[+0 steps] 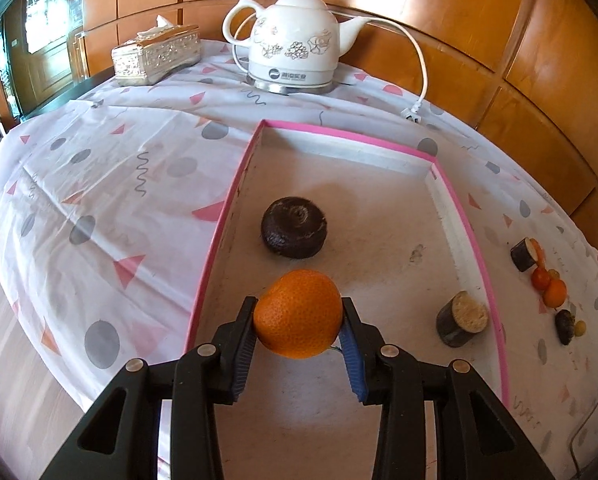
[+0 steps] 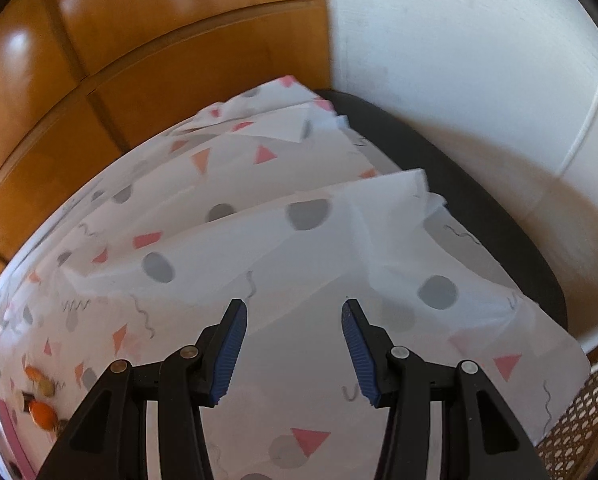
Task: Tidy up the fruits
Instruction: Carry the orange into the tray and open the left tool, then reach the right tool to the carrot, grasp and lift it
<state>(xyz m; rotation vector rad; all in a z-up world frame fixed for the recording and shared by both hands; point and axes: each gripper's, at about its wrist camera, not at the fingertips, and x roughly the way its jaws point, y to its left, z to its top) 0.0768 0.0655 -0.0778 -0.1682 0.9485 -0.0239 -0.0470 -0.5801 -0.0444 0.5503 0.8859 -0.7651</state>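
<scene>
Left wrist view: left tongs (image 1: 298,312) clamp orange (image 1: 299,314) over pink-rimmed tray (image 1: 219,224) (dark fruit (image 1: 293,232) inside) | right tongs (image 2: 295,322) parted, empty, above desk (image 2: 259,264).

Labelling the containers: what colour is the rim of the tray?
Pink, around the tray; it shows best in the left wrist view.

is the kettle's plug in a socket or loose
Loose: the plug of the white kettle lies on the tablecloth, in no socket.
</scene>
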